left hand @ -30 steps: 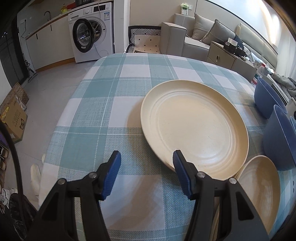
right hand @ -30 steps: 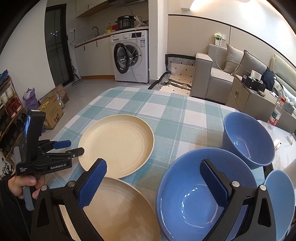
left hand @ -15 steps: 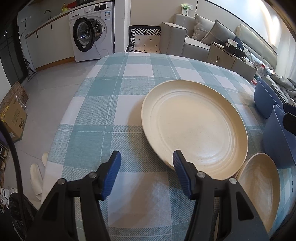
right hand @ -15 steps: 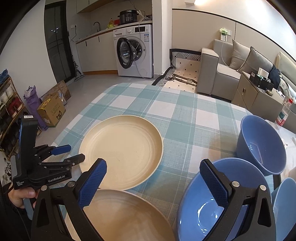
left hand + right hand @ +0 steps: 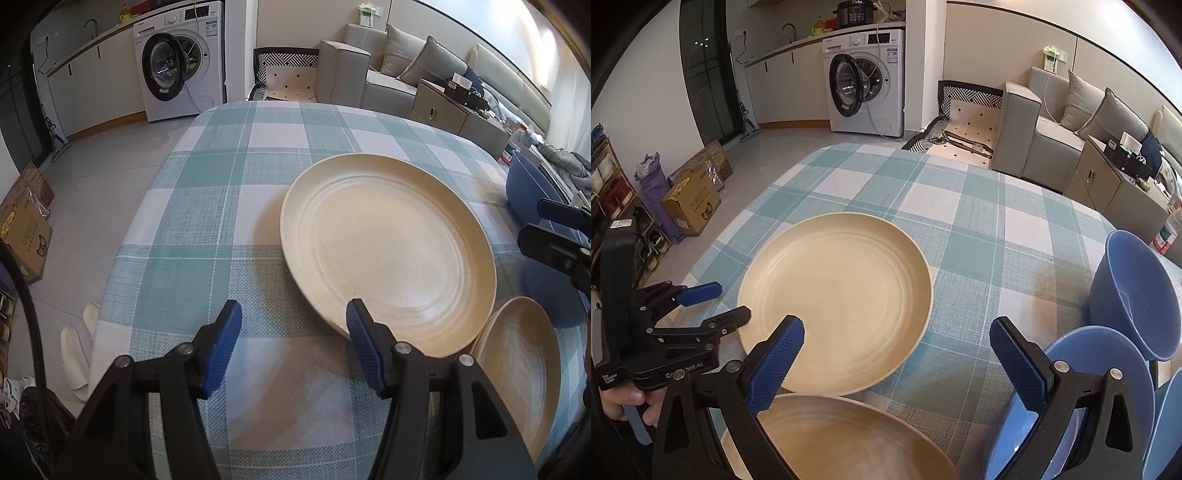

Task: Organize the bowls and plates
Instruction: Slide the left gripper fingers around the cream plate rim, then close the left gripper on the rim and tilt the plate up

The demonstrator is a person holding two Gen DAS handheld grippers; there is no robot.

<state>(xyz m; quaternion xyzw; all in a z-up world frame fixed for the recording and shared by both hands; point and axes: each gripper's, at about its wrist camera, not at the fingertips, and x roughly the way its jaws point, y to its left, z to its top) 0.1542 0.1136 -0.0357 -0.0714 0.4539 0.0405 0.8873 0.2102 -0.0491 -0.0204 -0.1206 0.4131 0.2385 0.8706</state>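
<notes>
Left tool point(image 5: 293, 341) and right tool point(image 5: 895, 363), both released and empty, above the checked table point(image 5: 229, 206). Large cream plate point(image 5: 388, 254) lies mid-table; a second plate point(image 5: 834, 435) sits at the near edge, apparently overhanging it. Blue bowls point(image 5: 1134, 295) crowd the right edge. Risk: a pad nudging a rim slides crockery off the cloth.

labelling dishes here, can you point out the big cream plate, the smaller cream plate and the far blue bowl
big cream plate point(image 5: 834, 295), right wrist view, flat centre
smaller cream plate point(image 5: 524, 373), left wrist view, inner surface
far blue bowl point(image 5: 1134, 295), right wrist view, inside wall
</notes>
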